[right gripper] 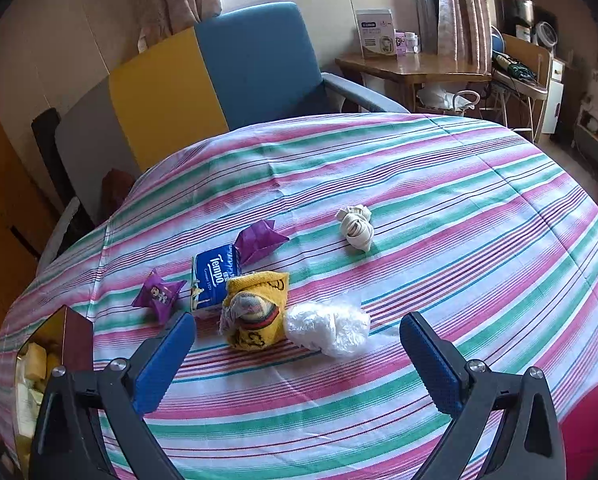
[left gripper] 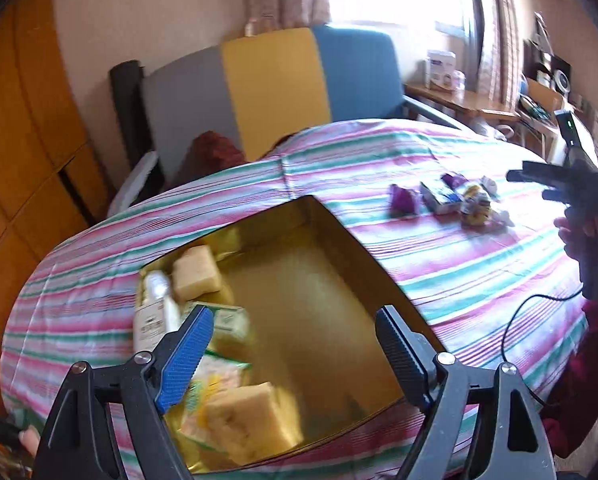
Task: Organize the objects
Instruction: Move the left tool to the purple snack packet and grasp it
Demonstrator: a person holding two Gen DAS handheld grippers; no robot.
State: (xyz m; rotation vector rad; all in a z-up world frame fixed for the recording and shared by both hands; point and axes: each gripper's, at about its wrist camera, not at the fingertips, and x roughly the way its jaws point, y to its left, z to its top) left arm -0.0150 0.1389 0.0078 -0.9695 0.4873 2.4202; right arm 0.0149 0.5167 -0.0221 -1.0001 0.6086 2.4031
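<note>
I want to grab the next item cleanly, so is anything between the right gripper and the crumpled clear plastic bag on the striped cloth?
Nothing visible blocks it. The right gripper is open, and the crumpled clear plastic bag lies just ahead between its fingers. The yellow rolled cloth bundle sits beside the bag, close enough to be caught too.

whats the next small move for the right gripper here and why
Probably ease the right gripper forward and down onto the crumpled clear plastic bag. Its jaws are open and empty, and the bag lies loose on the striped cloth just ahead between the fingers, nearest of the loose items. The gold box has bare floor for it.
</note>
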